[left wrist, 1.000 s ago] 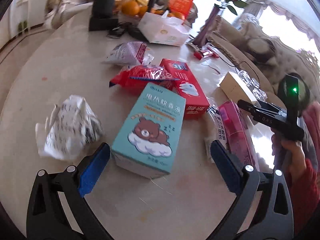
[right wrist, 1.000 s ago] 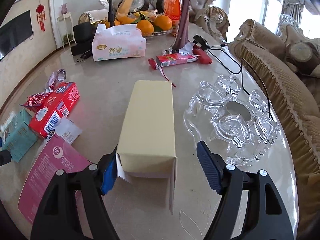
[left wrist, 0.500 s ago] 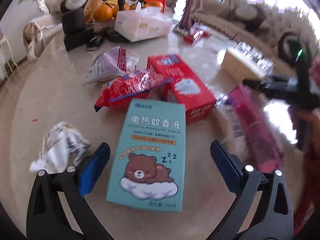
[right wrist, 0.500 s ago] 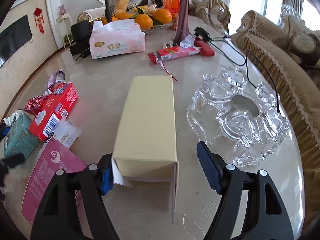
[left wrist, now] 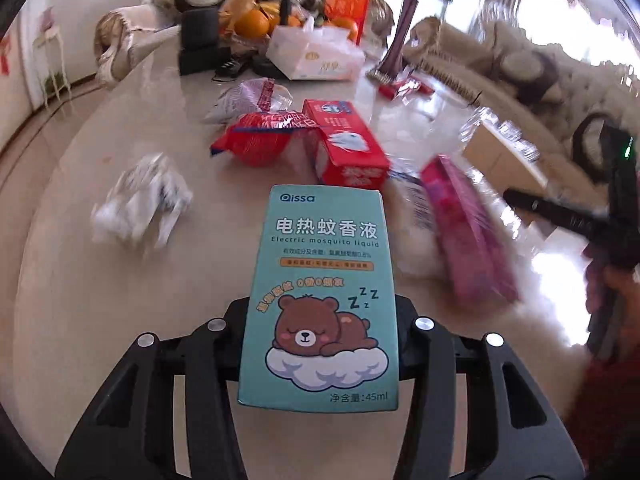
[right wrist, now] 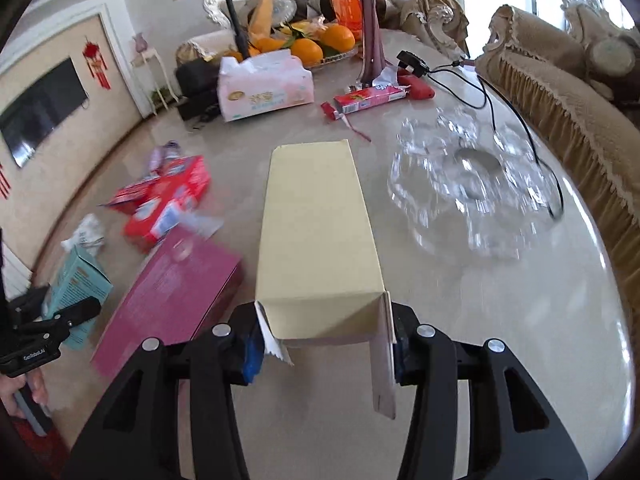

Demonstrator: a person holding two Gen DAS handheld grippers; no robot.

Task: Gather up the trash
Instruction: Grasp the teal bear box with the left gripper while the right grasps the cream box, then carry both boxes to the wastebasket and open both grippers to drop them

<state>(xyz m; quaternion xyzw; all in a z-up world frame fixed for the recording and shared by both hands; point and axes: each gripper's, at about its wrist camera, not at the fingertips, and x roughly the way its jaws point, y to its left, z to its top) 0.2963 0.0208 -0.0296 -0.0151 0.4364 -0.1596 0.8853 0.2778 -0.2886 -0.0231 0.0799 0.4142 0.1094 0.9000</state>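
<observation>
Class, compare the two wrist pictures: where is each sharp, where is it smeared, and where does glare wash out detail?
Left wrist view: the teal box in the left claw is sharp; the crumpled paper and pink box are smeared; window glare bleaches the table.
Right wrist view: the cream box is sharp; the glass dish blurs.

Both wrist cameras look steeply down the fingers onto the table. The left view sits close over the teal box, facing the vase; the right view sits close over the yellow box. Both show the red box.
</observation>
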